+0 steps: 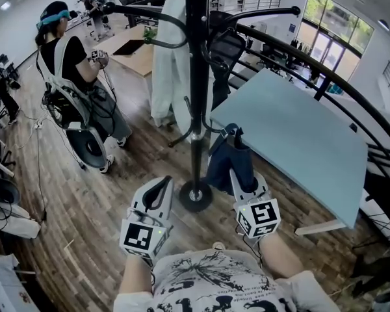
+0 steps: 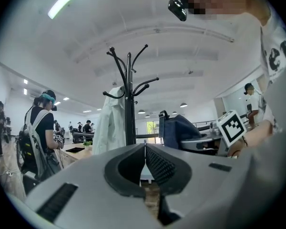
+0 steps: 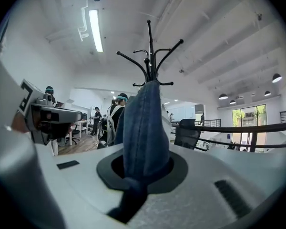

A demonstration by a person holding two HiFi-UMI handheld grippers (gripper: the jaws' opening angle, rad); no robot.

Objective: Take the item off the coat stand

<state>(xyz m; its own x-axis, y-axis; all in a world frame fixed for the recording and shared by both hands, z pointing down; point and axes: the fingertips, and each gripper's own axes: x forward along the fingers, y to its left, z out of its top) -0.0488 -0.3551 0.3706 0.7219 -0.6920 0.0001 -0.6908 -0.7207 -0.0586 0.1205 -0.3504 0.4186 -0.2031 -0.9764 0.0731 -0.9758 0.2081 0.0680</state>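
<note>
Blue denim garment (image 3: pixel 143 123) pinched in right gripper (image 3: pixel 143 170), black tubular coat stand (image 1: pixel 196 77)

Blue denim garment (image 1: pixel 224 164) bunched, clamped in jaws, beside black coat stand (image 1: pixel 196 57).

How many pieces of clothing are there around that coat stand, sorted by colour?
white garment, hanging on the coat stand: 1
blue denim garment, clamped in the right gripper: 1
Total: 2

An open-plan office: wooden desks (image 1: pixel 140 56), mesh swivel chairs (image 1: pixel 229 44), and strip ceiling lights (image 3: pixel 96 30).
</note>
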